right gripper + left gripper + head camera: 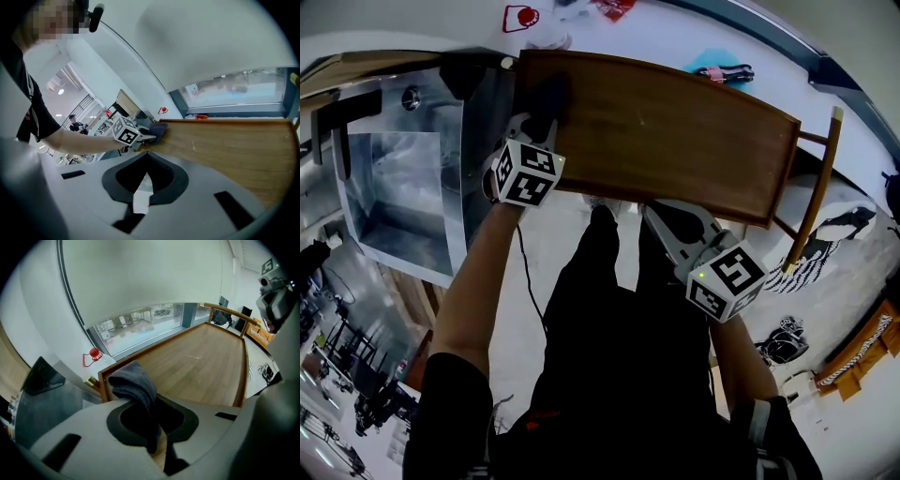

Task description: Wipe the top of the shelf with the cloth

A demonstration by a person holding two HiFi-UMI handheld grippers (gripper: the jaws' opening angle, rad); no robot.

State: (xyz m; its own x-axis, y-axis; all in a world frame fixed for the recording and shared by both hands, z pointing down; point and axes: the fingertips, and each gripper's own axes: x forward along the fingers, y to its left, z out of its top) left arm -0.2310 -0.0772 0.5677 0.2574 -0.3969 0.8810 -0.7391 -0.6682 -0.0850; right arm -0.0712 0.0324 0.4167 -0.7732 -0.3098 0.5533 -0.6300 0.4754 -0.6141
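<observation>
While the left claw (pixel 152 427) is closed on the dark grey cloth (pixel 133 383), the cloth's free folds bunch up above the jaws. The cloth sits at the left end of the wooden shelf (pixel 675 131), in a corner just inside the raised rim. The rest of the shelf top shows bare wood. The right claw (pixel 146 157) has its jaws together with nothing between them, and only pale floor shows through the narrow slot behind the tips. It is held near the front edge of the shelf, well apart from the cloth. A stainless steel unit (pixel 403 178) stands just beside the shelf's left end.
</observation>
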